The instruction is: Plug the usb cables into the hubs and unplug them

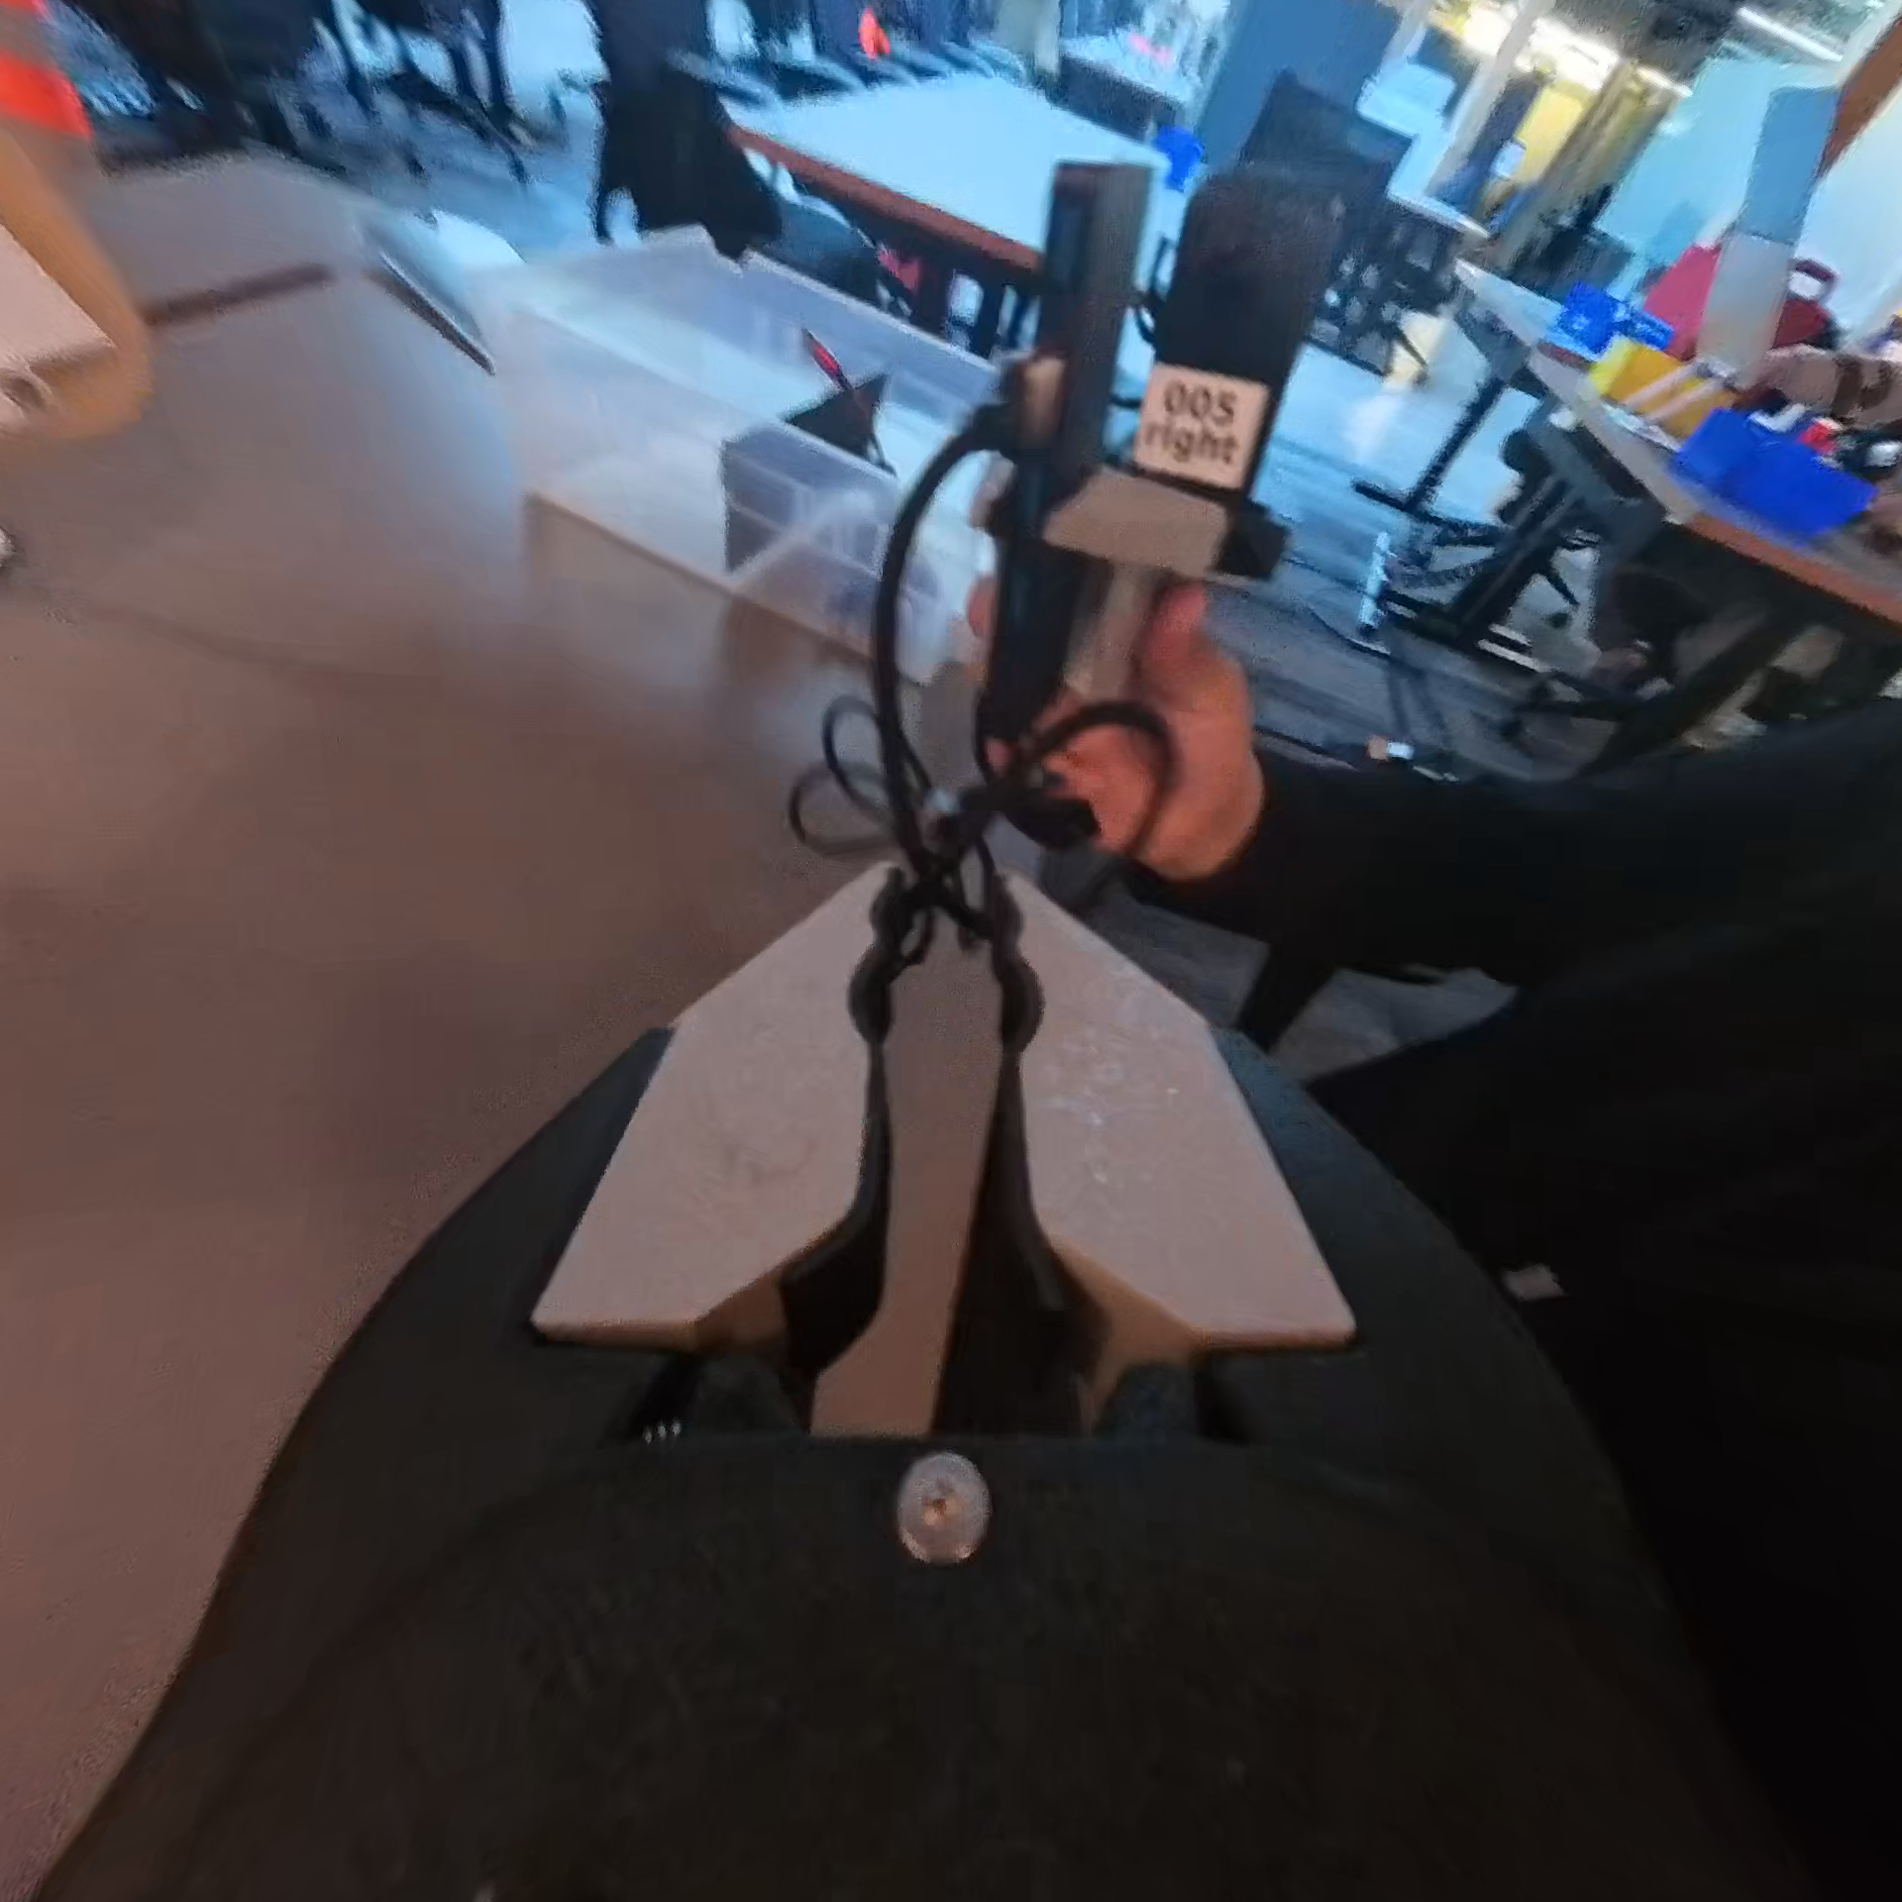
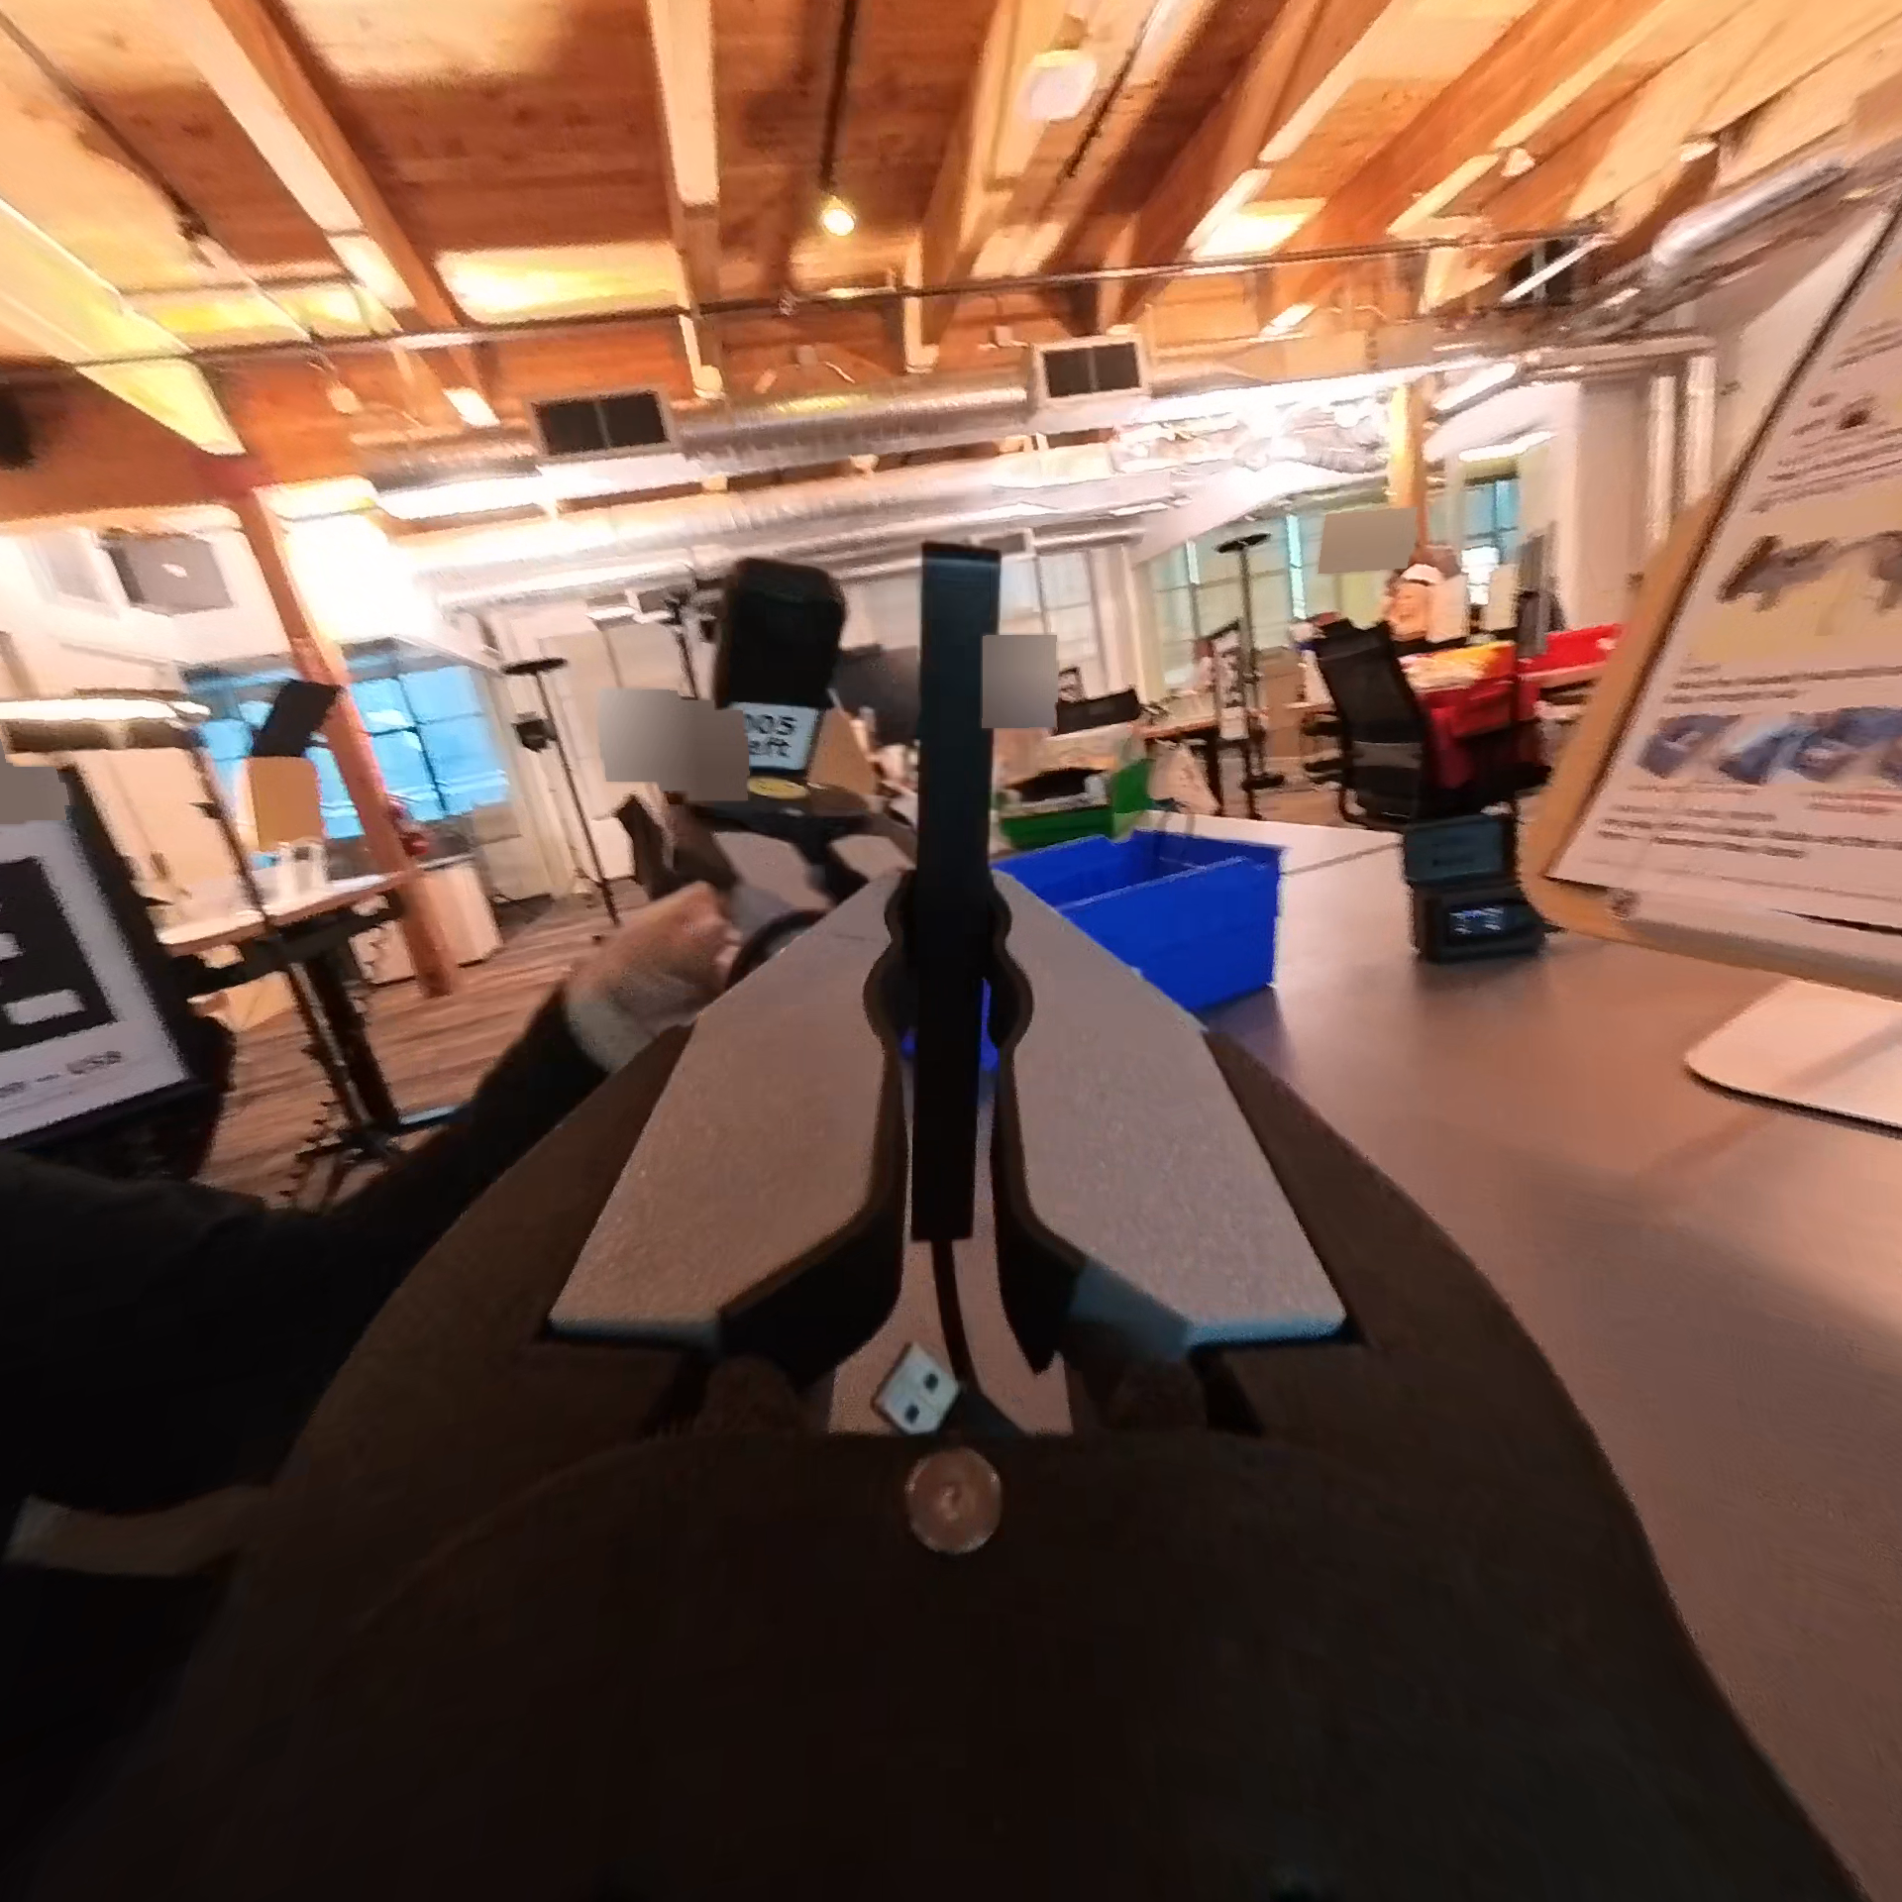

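Observation:
In the right wrist view my right gripper [image 2: 952, 926] is shut on a slim black USB hub [image 2: 957, 720], which stands upright between the fingers above the table. In the left wrist view my left gripper [image 1: 947, 906] is shut on a tangled bundle of thin black USB cable [image 1: 890, 638]. The cable loops up to a plug on the side of the hub [image 1: 1086, 309]. A hand [image 1: 1184, 762] holds the right gripper upright just beyond my left fingertips. The picture is blurred, so I cannot tell how deep the plug sits.
A brown table [image 1: 309, 823] with a clear plastic box [image 1: 720, 412] lies left of the grippers. Blue bins [image 2: 1163, 906], a small black device [image 2: 1462, 895] and a board on a white stand [image 2: 1750, 618] stand on the table to the right. Office desks and chairs are behind. One gripper's finger ends stand about 7 cm off the other's.

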Motion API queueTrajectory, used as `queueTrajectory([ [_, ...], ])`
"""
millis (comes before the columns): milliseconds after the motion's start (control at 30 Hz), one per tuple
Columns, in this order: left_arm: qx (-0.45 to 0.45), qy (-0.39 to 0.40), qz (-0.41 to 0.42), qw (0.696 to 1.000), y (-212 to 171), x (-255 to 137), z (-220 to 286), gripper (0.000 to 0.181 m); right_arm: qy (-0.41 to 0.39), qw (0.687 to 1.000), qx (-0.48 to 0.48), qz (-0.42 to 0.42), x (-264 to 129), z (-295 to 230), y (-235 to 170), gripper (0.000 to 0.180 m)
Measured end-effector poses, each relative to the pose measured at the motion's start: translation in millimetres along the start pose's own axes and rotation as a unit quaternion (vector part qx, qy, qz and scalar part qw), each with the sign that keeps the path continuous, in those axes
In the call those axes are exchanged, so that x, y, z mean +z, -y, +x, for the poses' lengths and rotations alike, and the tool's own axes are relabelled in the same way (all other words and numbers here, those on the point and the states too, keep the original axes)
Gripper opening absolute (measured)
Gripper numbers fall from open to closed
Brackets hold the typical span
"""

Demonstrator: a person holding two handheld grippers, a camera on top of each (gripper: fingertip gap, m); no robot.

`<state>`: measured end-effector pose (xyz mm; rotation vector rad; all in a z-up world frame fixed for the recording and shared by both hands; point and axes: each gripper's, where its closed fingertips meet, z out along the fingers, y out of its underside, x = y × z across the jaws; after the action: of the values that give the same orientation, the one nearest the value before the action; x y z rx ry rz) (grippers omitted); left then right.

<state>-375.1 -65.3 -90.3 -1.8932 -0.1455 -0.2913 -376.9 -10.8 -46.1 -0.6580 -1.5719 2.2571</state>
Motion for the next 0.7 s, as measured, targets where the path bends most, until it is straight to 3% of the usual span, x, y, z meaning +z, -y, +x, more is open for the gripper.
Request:
queueTrajectory([
  [33, -0.011, -0.017, -0.011, 1.0, -3, -4, 6, 0.024, -0.017, 1.0, -0.01, -0.005, -1, 5, -1, 0.007],
  [167, 0.009, -0.028, -0.06, 0.998, -17, -1, 20, 0.04, -0.155, 0.984, -0.075, -0.051, -7, 39, -17, 0.008],
  [200, 0.019, -0.006, -0.08, 0.997, -22, 0, 15, 0.043, -0.169, 0.98, -0.094, -0.056, -7, 40, -19, 0.009],
  [267, 0.03, 0.057, -0.093, 0.994, -24, -7, -4, 0.031, -0.177, 0.974, -0.114, -0.084, -3, 40, -27, 0.007],
  [400, 0.001, 0.176, -0.069, 0.982, -16, -41, -44, 0.031, -0.229, 0.962, -0.125, -0.085, -13, 55, -23, 0.007],
  [533, 0.011, 0.096, -0.074, 0.993, -18, -30, -14, 0.034, -0.238, 0.966, -0.088, -0.051, -21, 62, -14, 0.007],
  [633, 0.021, 0.055, -0.105, 0.993, -32, 1, -6, 0.034, -0.153, 0.987, -0.042, -0.019, -8, 37, -9, 0.007],
  [700, 0.015, -0.02, -0.086, 0.996, -31, 29, 8, 0.032, -0.11, 0.994, -0.028, 0.0, -1, 18, -6, 0.007],
])
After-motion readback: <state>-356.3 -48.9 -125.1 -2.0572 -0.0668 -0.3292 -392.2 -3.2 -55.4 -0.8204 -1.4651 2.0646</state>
